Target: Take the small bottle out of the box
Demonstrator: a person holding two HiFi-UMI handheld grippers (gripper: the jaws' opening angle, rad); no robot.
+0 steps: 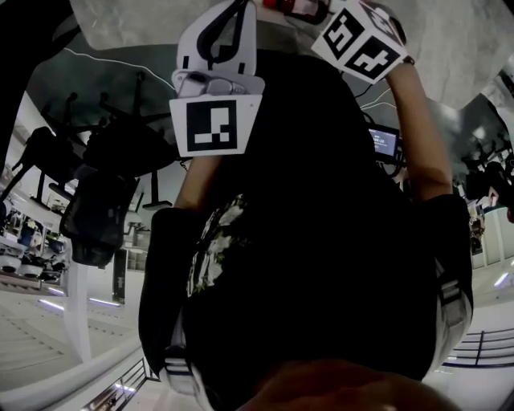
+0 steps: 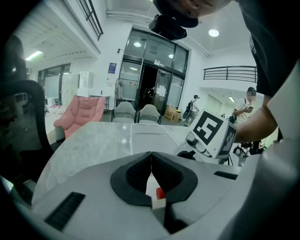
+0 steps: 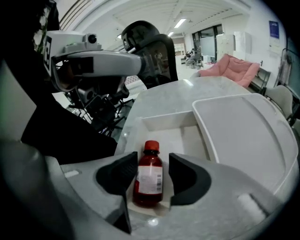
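A: Right gripper released, jaws either side of the small bottle lying in the box; left gripper clenched.
B: It's round; I reckon an off-centre squeeze could roll it away or snag the box wall.

The head view's top edge cuts off the right gripper at its jaws and the table beyond both claws, while under the touching tips of the left gripper only a red-and-white scrap peeps through, too small to name.
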